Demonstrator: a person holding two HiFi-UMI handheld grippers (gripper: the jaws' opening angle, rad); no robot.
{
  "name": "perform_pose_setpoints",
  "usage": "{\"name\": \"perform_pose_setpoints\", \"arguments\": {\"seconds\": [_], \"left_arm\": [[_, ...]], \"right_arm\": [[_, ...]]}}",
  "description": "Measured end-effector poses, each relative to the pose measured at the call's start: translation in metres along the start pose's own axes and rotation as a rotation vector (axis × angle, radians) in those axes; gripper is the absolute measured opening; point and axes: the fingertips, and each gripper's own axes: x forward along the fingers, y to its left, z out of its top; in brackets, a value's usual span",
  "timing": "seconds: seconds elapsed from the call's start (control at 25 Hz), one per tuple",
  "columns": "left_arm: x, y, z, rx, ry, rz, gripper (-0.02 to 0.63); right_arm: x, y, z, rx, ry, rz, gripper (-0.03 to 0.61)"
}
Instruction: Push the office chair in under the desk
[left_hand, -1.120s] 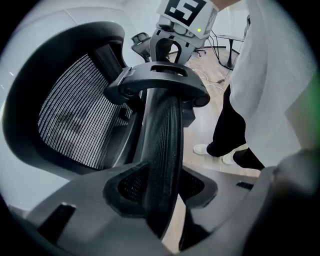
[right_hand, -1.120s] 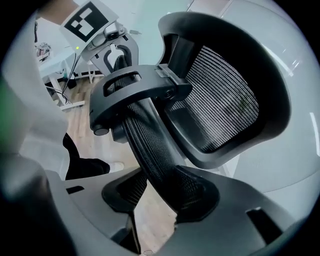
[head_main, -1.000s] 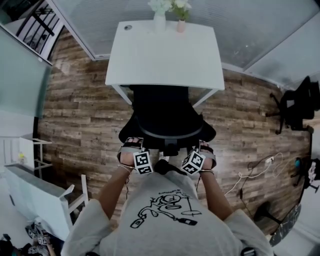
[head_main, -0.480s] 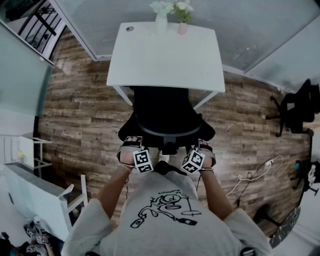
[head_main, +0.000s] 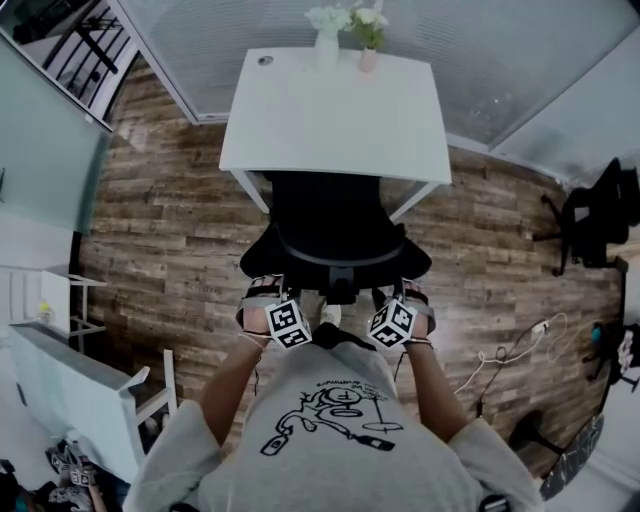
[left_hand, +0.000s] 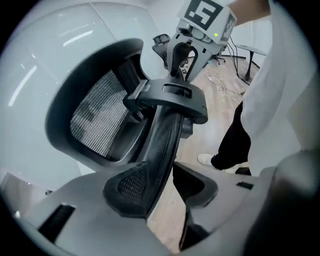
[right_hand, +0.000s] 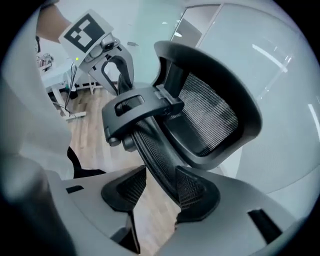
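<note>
A black mesh office chair (head_main: 330, 225) stands with the front of its seat under the white desk (head_main: 330, 120). Both grippers are at the back of its backrest. My left gripper (head_main: 262, 292) straddles the backrest's rim (left_hand: 165, 140): one pad touches it and floor shows beside the other. My right gripper (head_main: 412, 294) straddles the rim (right_hand: 155, 150) from the other side. Its jaws are opening, with a gap at one pad. The headrest (right_hand: 210, 115) rises above the rim. In each gripper view the other gripper shows behind the chair.
Two small vases of flowers (head_main: 327, 35) stand at the desk's far edge, by a glass wall. A second black chair (head_main: 600, 210) is at the right, with cables (head_main: 510, 340) on the wood floor. White furniture (head_main: 70, 380) stands at the left. My shoe (head_main: 328, 316) is behind the chair's base.
Hardly anything: the view has shifted a little and the right gripper sits slightly further right. The chair keeps its place relative to the desk.
</note>
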Motion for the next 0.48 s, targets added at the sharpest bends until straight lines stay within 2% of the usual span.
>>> {"name": "perform_pose_setpoints", "arguments": {"seconds": [0.16,0.24,0.32,0.48], "left_arm": [[-0.025,0.004,0.014,-0.073,-0.067,0.012,0.154],[-0.042,0.009,0.026,-0.145,-0.131,0.000,0.102],[-0.061,0.016,0.043,-0.246,-0.225,-0.025,0.075],[-0.106,0.035,0.080,-0.445,-0.465,-0.067,0.040]], "right_arm": [[-0.024,-0.003,0.015,0.076,-0.074,-0.002,0.186],[-0.037,-0.006,0.025,0.118,-0.114,0.001,0.158],[-0.051,-0.008,0.039,0.186,-0.174,0.015,0.109],[-0.087,-0.019,0.071,0.318,-0.319,0.020,0.071]]}}
